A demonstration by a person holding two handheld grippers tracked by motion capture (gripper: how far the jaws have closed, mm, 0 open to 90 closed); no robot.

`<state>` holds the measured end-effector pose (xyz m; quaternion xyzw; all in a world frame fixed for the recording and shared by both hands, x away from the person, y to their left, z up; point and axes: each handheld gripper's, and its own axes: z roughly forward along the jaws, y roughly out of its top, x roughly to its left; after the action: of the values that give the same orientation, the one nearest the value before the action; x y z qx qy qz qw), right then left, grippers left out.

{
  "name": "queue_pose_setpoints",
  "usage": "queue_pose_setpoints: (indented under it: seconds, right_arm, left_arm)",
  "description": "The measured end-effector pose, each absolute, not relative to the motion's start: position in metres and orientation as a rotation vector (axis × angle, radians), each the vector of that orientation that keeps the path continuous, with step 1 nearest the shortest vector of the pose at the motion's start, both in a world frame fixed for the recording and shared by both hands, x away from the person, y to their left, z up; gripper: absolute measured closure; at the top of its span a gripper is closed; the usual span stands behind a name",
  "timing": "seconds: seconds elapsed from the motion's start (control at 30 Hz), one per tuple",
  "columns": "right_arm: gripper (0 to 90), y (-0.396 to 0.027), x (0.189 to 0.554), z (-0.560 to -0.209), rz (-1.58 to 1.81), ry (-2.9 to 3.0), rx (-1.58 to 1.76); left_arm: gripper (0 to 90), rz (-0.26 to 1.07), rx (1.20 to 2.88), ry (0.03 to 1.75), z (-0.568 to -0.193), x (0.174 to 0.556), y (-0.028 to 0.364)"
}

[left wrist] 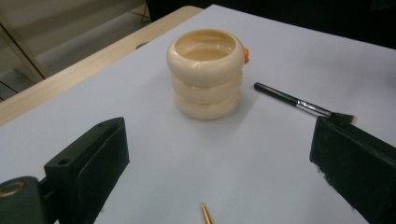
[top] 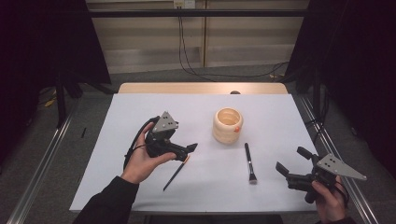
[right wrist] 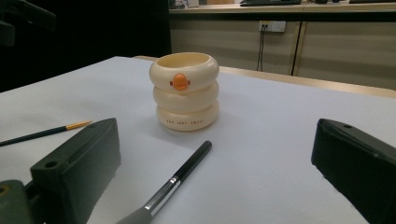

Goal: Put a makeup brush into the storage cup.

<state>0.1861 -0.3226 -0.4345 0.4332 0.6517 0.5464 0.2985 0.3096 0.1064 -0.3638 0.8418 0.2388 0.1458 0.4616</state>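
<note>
On the white sheet covering the table point(top: 140, 186), a cream plastic holder shaped like three stacked rings, with a small orange duck bill on its upper ring point(top: 227, 125), stood upright near the middle, its mouth open and nothing visible inside. Two things lay flat in front of it: a slim dark pencil-like brush with a gold tip point(top: 176, 173) toward the person's left, and a black-handled makeup brush with a silver ferrule point(top: 250, 163) toward the right, both well apart from the holder.

The left gripper point(top: 190, 148) hovered just above the gold-tipped end of the slim brush, jaws spread wide and empty; in the left gripper view that gold tip point(left wrist: 206, 214) sat low between the jaws. The right gripper point(top: 293, 161) hung off to the right of the makeup brush, jaws likewise wide apart and holding nothing; its own view looked along the black handle point(right wrist: 184, 173) toward the holder point(right wrist: 185, 91).

Judged from this layout, the work in hand was gathering the brushes into the holder, and the step was the approach for the first pick-up. Neither brush had been grasped yet. The next move would likely call for the left gripper to drop lower, bracket the thin shaft squarely across its width, and close firmly. Such a narrow, low-lying handle could roll or slip, so the jaws would need to reach right down to the sheet.
</note>
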Motion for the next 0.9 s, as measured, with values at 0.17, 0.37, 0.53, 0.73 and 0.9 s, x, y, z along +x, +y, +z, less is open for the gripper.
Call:
queue_pose_setpoints:
  seconds: [0.17,0.37,0.53,0.73,0.9]
  right_arm:
    - [1.1,-0.323,0.186,-0.435,1.446,1.739,1.145]
    - [1.1,-0.323,0.186,-0.434,1.451,1.737,1.149]
    - [1.1,-0.323,0.186,-0.434,1.449,1.731,1.153]
    - [1.1,-0.322,0.185,-0.434,1.446,1.726,1.134]
    - [1.1,-0.322,0.186,-0.434,1.444,1.731,1.138]
  left_arm:
    - [4.9,0.332,2.183,0.615,-0.368,0.312,0.108]
    - [5.0,0.236,2.246,0.707,-0.372,0.315,0.109]
    - [4.9,0.165,2.280,0.696,-0.379,0.319,0.110]
    - [4.7,0.122,2.332,0.725,-0.393,0.323,0.112]
    - [5.1,0.040,2.398,0.731,-0.395,0.324,0.113]
